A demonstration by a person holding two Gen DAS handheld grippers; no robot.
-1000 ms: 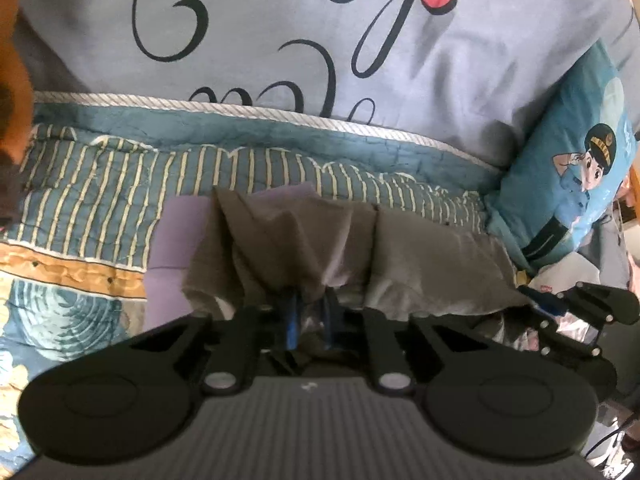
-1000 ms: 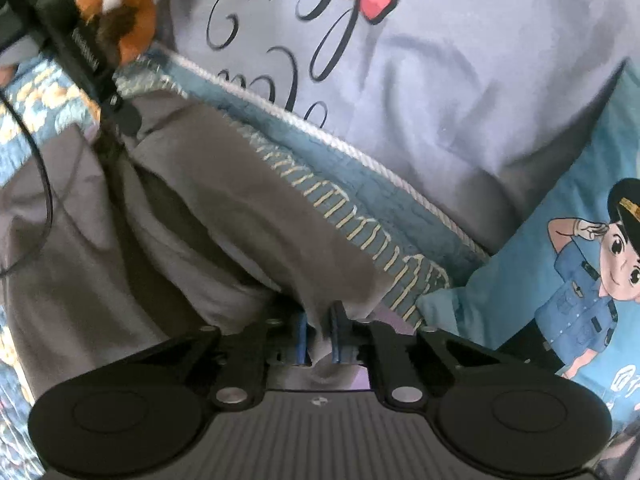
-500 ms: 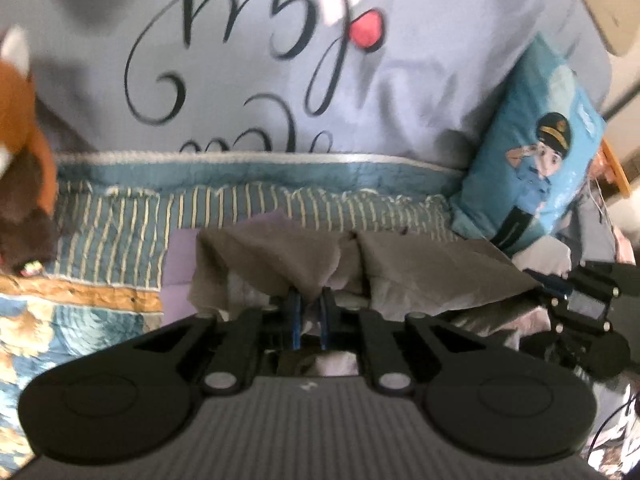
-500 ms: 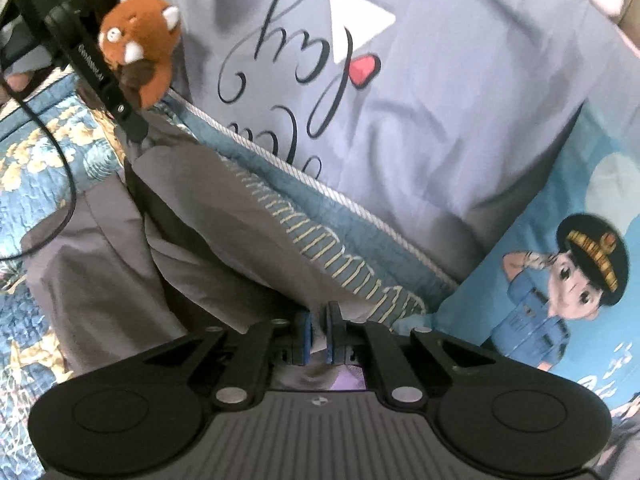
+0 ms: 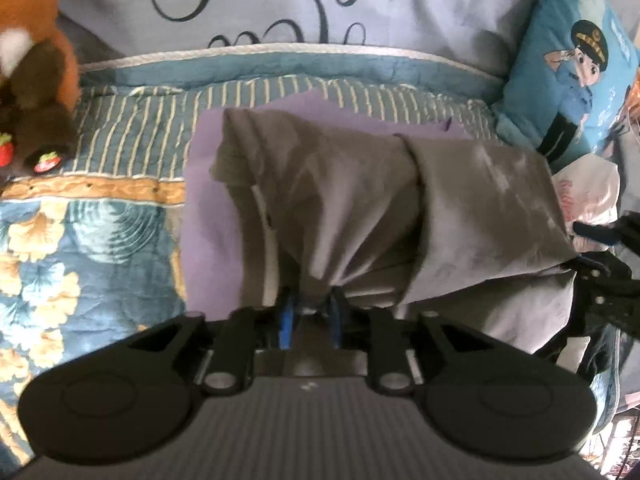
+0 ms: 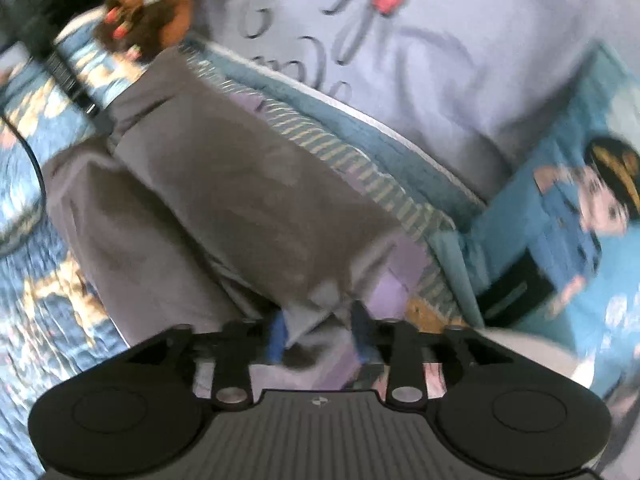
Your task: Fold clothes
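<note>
Grey garment (image 5: 360, 200) lies folded on top of a purple cloth (image 5: 212, 216) on the bed, whose quilt (image 5: 80, 248) has a blue floral field and a striped border. Left tongs (image 5: 310, 316) point steeply down at the near edge of the garment; their jaws are opening, a pinch of grey fabric sits between them, and the pads are parting from it. Right tongs (image 6: 320, 336) are at the opposite near corner of the same garment (image 6: 224, 208); their jaws are also opening, wider apart, with a hanging fold of grey fabric between them and clear of the pads. A stuffed toy (image 5: 28, 60) in brown and orange sits at the far left of the quilt. A large grey pillow (image 5: 360, 4) with black script lies behind the garment, and a blue cushion (image 5: 572, 64) with a cartoon figure lies to its right. The right wrist view is blurred.
</note>
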